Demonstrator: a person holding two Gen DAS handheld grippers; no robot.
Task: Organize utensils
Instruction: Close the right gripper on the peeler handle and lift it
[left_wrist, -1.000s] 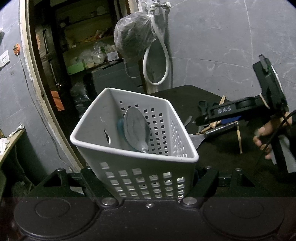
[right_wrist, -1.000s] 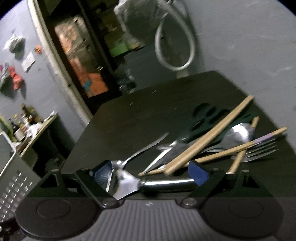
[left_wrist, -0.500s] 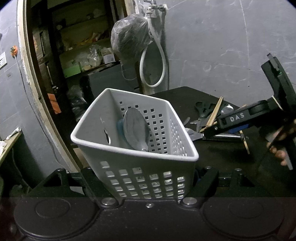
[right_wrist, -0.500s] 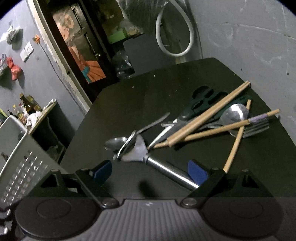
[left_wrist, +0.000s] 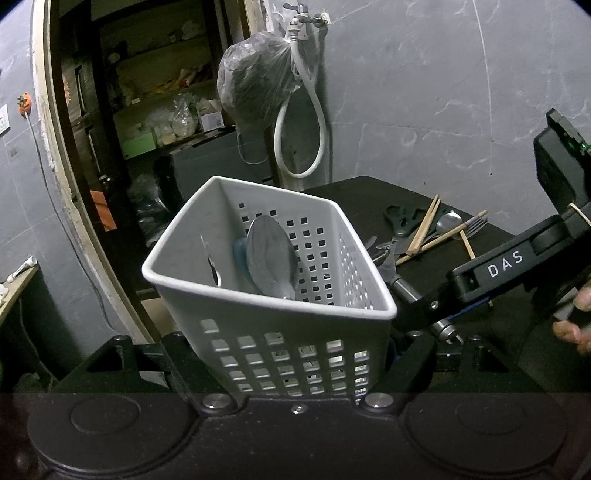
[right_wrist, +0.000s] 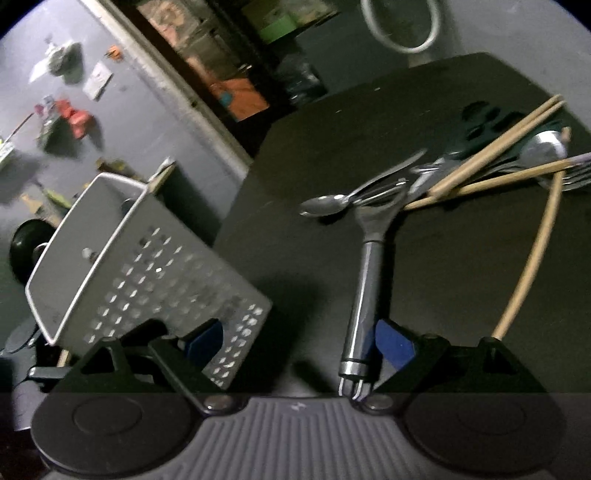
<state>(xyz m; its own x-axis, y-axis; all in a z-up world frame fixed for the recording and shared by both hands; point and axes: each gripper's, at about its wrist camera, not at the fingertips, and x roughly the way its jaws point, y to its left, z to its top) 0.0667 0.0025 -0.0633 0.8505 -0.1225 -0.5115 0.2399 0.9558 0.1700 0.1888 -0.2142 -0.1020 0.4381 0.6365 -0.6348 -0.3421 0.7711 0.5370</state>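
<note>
Black table (right_wrist: 461, 266) under all. White basket (left_wrist: 280, 332), tilted, clamped in left gripper (left_wrist: 295, 369), spoon (left_wrist: 271, 258) inside. "DAS" readable on right gripper (right_wrist: 295, 343), jaws apart, empty. Only right view shows peeler (right_wrist: 365, 280) whole, beside chopsticks (right_wrist: 495, 151).

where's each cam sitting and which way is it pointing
Left wrist: on the left tongs, looking forward and down into the white basket they clamp; right tongs and fingers show at the right.
Right wrist: on the right tongs, jaws open, looking down over the table at the peeler, chopsticks and spoon.
Shared: basket, peeler, chopsticks, table.
</note>
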